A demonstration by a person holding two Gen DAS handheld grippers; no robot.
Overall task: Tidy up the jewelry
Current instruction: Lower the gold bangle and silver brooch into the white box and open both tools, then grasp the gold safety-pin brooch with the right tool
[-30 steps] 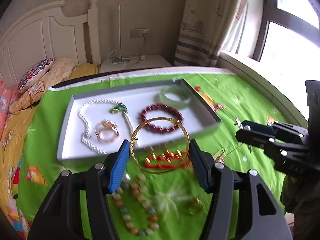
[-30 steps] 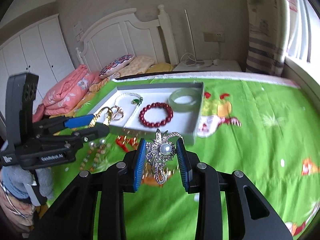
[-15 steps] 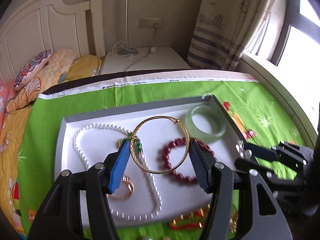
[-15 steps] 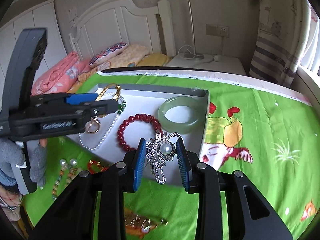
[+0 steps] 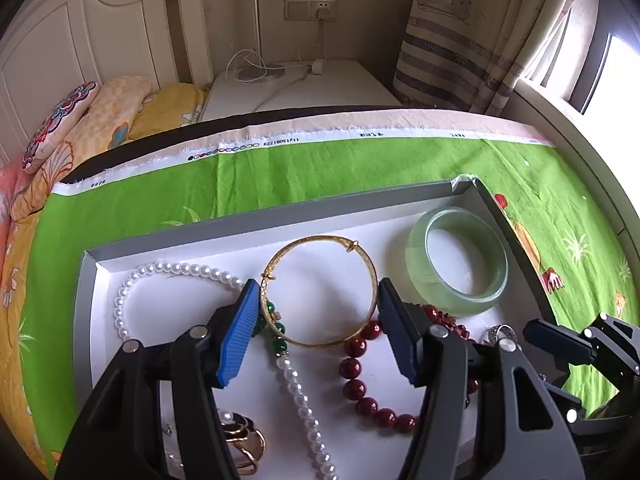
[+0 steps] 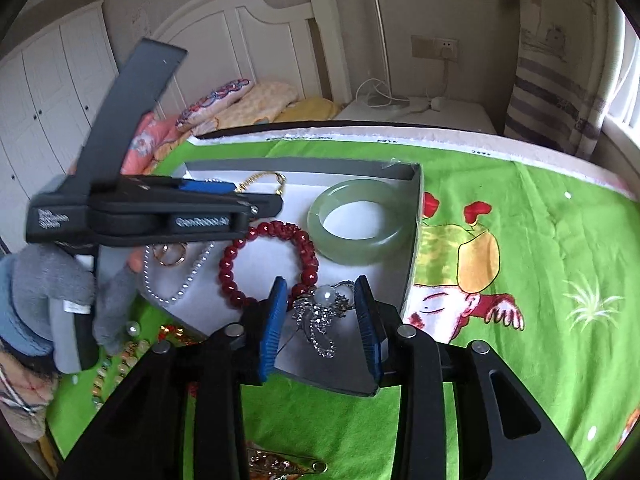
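Observation:
My left gripper (image 5: 318, 310) is shut on a thin gold bangle (image 5: 320, 244) and holds it over the middle of the white tray (image 5: 280, 220). My right gripper (image 6: 322, 312) is shut on a silver brooch with a pearl (image 6: 320, 312) over the tray's (image 6: 304, 168) near right corner. In the tray lie a pearl necklace (image 5: 176, 270) with a green pendant (image 5: 276, 340), a dark red bead bracelet (image 5: 360, 384), a pale green jade bangle (image 5: 456, 260) and a rose-gold ring (image 5: 240, 436). The jade bangle (image 6: 362, 220) and red bracelet (image 6: 268, 264) also show in the right wrist view.
The tray lies on a green patterned cloth (image 5: 240, 184) on a bed. Beaded jewelry (image 6: 120, 356) and a gold brooch (image 6: 280, 464) lie on the cloth near the tray. A white headboard (image 6: 256, 40), pillows (image 5: 80, 120) and a nightstand (image 5: 296, 88) stand behind. My left gripper (image 6: 160, 208) shows in the right view.
Both grippers have moved forward from above the cloth to above the tray, the left with the gold bangle, the right with the brooch. Both have come lower over the tray.

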